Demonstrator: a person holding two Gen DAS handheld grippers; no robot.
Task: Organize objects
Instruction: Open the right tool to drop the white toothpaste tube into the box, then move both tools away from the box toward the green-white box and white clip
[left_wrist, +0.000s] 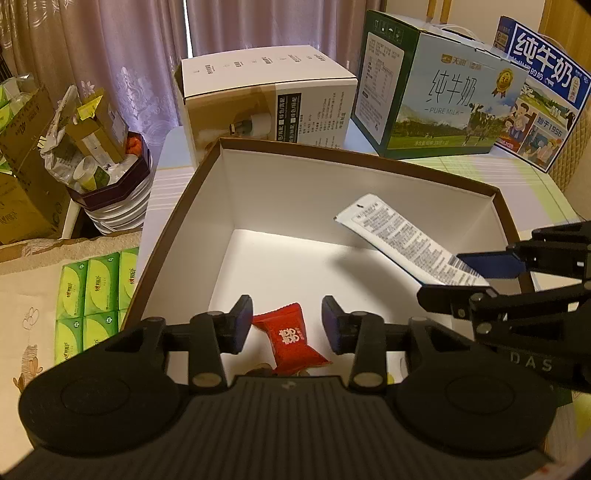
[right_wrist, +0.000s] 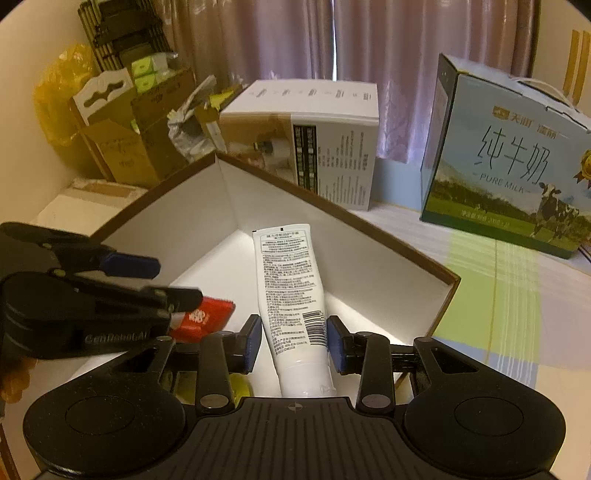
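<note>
left gripper (left_wrist: 287, 325): released over the near end of the brown-rimmed, white-lined open cardboard box (left_wrist: 369, 166); you hold nothing. its fingers stand apart on either side of the red foil-wrapped candy (left_wrist: 290, 341) without touching it.
right gripper (right_wrist: 291, 341): grasping the white plastic tube with black printed text and a barcode (right_wrist: 290, 280); both pads press its lower body, just above the cap end.
tube, place: in the air inside the box mouth, above the white floor, over the right half as the left wrist view shows it (left_wrist: 402, 238).
tube, long axis: runs straight out along your right gripper's fingers. flat crimped end leads, pointing toward the far corner of the box; cap end sits back under the gripper. it looks tilted slightly nose-up, though the fisheye makes that hard to judge.
candy, place: looks to rest on the box floor at the near wall, lying on a diagonal, twisted ends toward near-right and far-left.
risk, tube: it juts far out from your grip, so on release it could tip, roll, or come down against the side wall.
risk, crowding: your two grippers sit near each other in one box. swing the right one leftward and you could knock the left gripper or land the tube on the candy.
risk, box: light card; a push on the rim could skid it across the striped-cloth counter (right_wrist: 498, 280).
</note>
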